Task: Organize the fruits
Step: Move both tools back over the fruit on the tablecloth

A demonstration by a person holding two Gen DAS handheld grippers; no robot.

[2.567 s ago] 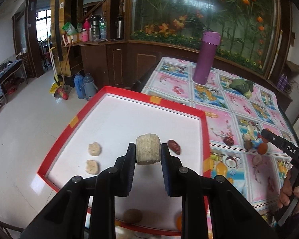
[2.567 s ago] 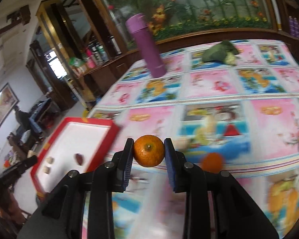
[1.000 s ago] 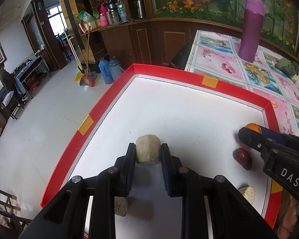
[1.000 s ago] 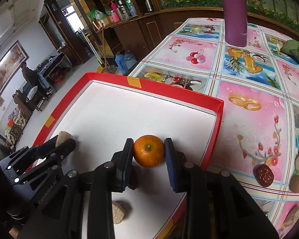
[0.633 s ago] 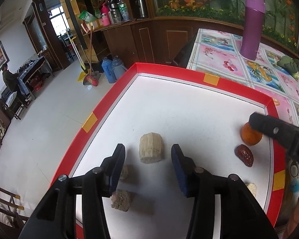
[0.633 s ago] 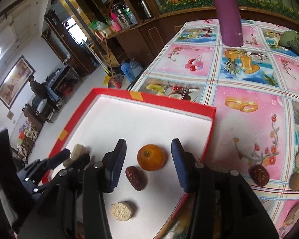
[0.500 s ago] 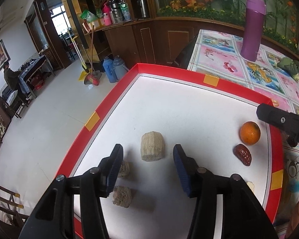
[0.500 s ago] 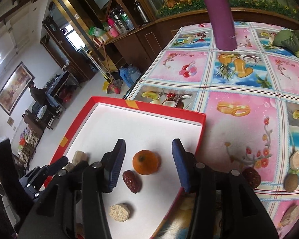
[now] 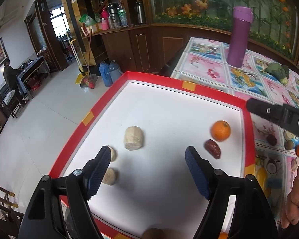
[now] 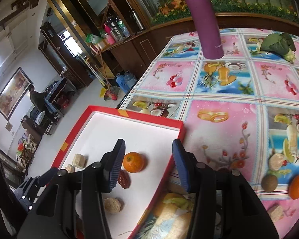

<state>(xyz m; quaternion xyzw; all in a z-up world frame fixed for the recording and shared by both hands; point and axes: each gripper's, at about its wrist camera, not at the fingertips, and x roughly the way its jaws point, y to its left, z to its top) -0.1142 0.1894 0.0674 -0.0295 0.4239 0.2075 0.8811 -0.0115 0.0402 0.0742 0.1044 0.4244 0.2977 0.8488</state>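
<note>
Both of our tongs stand wide apart and hold nothing: the left gripper point(image 9: 148, 159) hangs over the near half of the red-rimmed white tray point(image 9: 219, 92), and the right gripper point(image 10: 148, 153) hovers over the tray's right edge. In the left wrist view, a beige ribbed chunk point(image 9: 133, 138) lies at 12 o'clock from our left fingers, apart from them. Two smaller beige pieces point(image 9: 109, 176) sit at 9 o'clock, by the left finger. At 2 o'clock an orange point(image 9: 220, 130) rests on the tray floor, a red date point(image 9: 212, 148) just beside it. In the right wrist view, another orange point(image 10: 298, 186), a brown round fruit point(image 10: 269, 183) and a beige piece point(image 10: 276, 161) lie on the fruit-print tablecloth point(image 10: 225, 137) at 3 o'clock. A purple flask point(image 10: 204, 20) stands upright at 12 o'clock.
</note>
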